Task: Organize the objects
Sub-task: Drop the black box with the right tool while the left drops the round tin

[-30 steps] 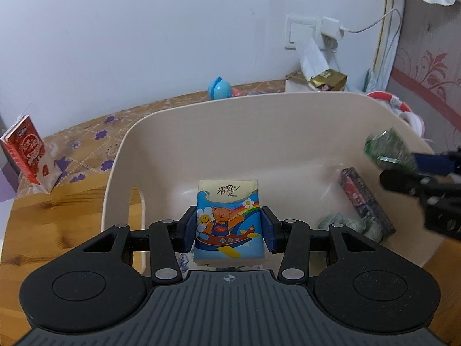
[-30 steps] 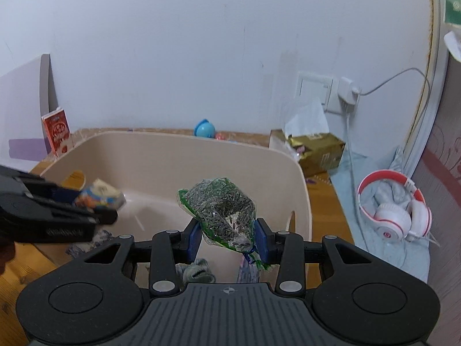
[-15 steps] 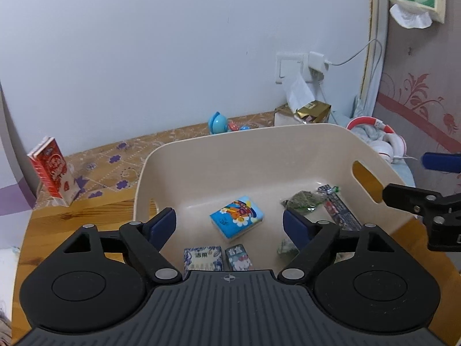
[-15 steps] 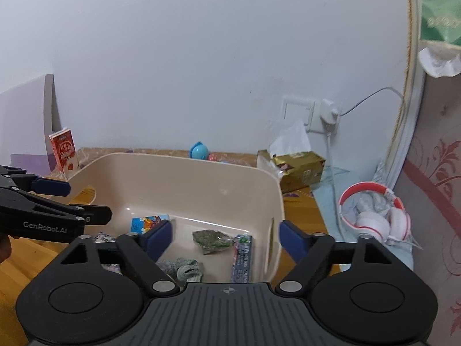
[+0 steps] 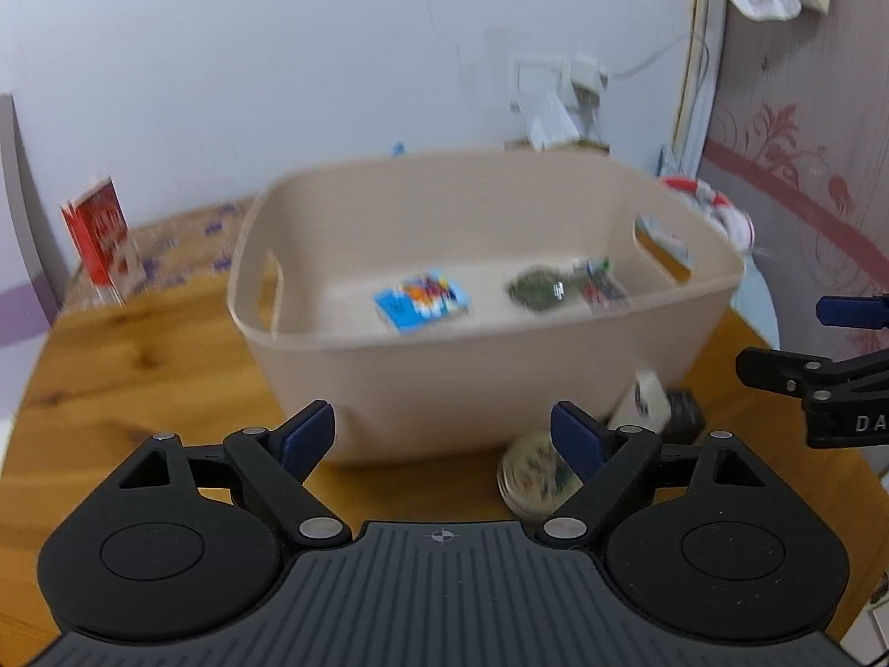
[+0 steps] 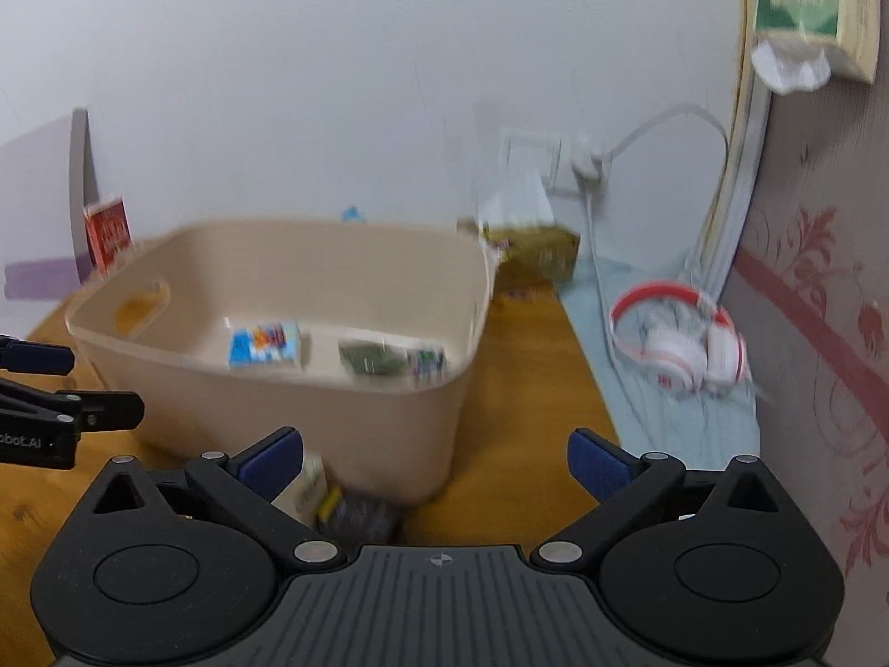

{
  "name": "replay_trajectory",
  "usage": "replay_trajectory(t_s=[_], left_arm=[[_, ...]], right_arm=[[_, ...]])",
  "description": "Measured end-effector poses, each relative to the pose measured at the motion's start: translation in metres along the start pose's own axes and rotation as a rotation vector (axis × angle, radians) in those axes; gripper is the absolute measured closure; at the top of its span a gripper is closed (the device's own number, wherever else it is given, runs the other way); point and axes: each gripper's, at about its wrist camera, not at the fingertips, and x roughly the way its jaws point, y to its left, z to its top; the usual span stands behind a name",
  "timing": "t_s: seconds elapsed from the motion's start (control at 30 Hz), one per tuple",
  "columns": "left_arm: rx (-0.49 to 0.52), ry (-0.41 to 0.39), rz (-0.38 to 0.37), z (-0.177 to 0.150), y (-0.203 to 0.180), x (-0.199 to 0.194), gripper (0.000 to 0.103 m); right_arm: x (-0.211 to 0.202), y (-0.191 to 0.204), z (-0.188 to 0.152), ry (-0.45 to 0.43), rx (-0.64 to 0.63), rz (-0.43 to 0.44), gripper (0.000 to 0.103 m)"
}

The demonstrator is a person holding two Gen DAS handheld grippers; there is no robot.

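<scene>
Your left tongs [image 5: 444, 436] and right tongs [image 6: 436, 461] gape wide, empty, freed for items beside the beige plastic tub [image 5: 500, 389].

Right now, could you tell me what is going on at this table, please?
A person is sorting small items into a beige tub with two handheld grippers. The left gripper and right gripper are both open and hold nothing, in front of the tub. A blue tissue pack and a green packet lie inside it. A round tin and a white carton are on the table outside it.
</scene>
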Motion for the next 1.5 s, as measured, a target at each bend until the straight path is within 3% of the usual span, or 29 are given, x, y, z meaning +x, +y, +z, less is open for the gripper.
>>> replay_trajectory(t_s=[0.27,0.6,0.83,1.07,1.13,1.2,1.23,1.27,1.4,1.5], left_arm=[[0.009,0.073,-0.012,-0.028,-0.013,0.028,0.017],[0.046,0.142,-0.073,-0.038,-0.022,0.058,0.017],[0.066,0.107,-0.088,-0.040,-0.022,0.070,0.016],[0.047,0.087,-0.044,-0.045,-0.012,0.071,0.015],[0.042,0.080,-0.042,-0.047,-0.010,0.069,0.019],[0.051,0.064,-0.050,-0.048,-0.011,0.066,0.031],[0.052,0.057,-0.052,-0.049,-0.011,0.064,0.043],[0.050,0.052,-0.052,-0.049,-0.010,0.062,0.047],[0.021,0.060,-0.052,-0.050,-0.004,0.059,0.047],[0.013,0.065,-0.044,-0.052,-0.001,0.055,0.047]], right_arm=[[0.038,-0.004,-0.037,0.127,-0.007,0.003,0.000],[0.062,0.003,-0.041,0.164,0.027,0.041,0.000],[0.071,0.011,-0.037,0.169,0.025,0.071,0.000],[0.084,0.014,-0.036,0.205,0.057,0.057,0.000],[0.086,0.013,-0.038,0.216,0.079,0.058,0.001],[0.087,0.012,-0.038,0.215,0.083,0.065,0.011],[0.086,0.014,-0.039,0.208,0.080,0.066,0.018],[0.084,0.015,-0.040,0.205,0.070,0.067,0.029],[0.077,0.023,-0.041,0.202,0.031,0.072,0.056],[0.072,0.025,-0.042,0.202,0.027,0.077,0.058]])
